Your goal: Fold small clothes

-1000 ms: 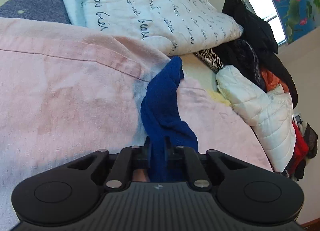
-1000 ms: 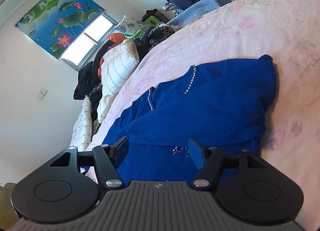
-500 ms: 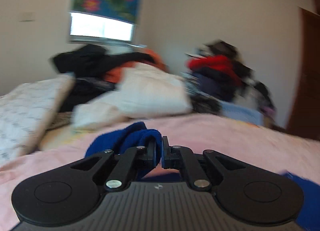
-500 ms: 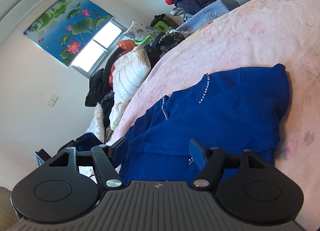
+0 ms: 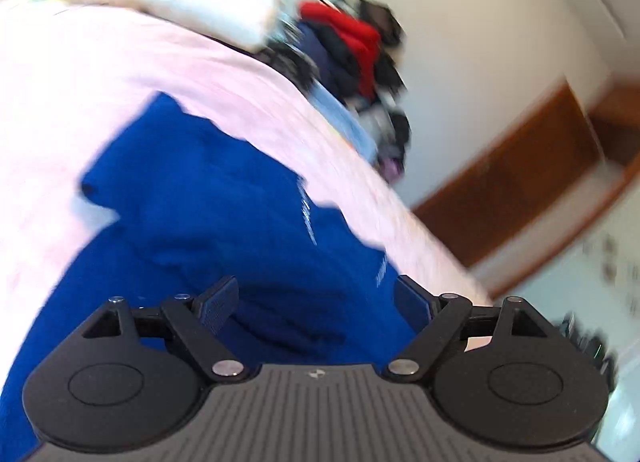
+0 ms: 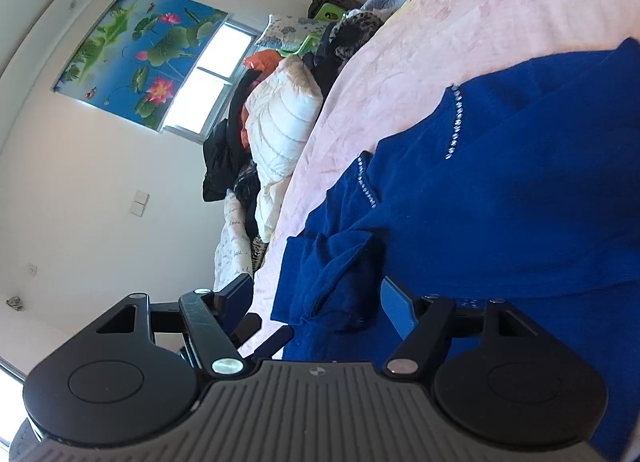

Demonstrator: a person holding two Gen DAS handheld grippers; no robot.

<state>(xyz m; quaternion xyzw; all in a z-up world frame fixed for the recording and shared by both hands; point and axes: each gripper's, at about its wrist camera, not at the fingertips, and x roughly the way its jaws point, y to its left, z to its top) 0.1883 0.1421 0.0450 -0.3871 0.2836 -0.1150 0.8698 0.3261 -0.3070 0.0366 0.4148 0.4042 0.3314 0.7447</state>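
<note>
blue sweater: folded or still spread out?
Partly folded: the blue sweater has one sleeve lying bunched across its body on the pink bedsheet.

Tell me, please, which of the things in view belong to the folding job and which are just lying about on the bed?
Job in hand:
blue garment
left gripper, jaws opening, nothing pinched
right gripper, jaws opening over a blue fold
pink bedsheet

Lying about:
white puffer jacket
red clothes pile
script-print quilt
</note>
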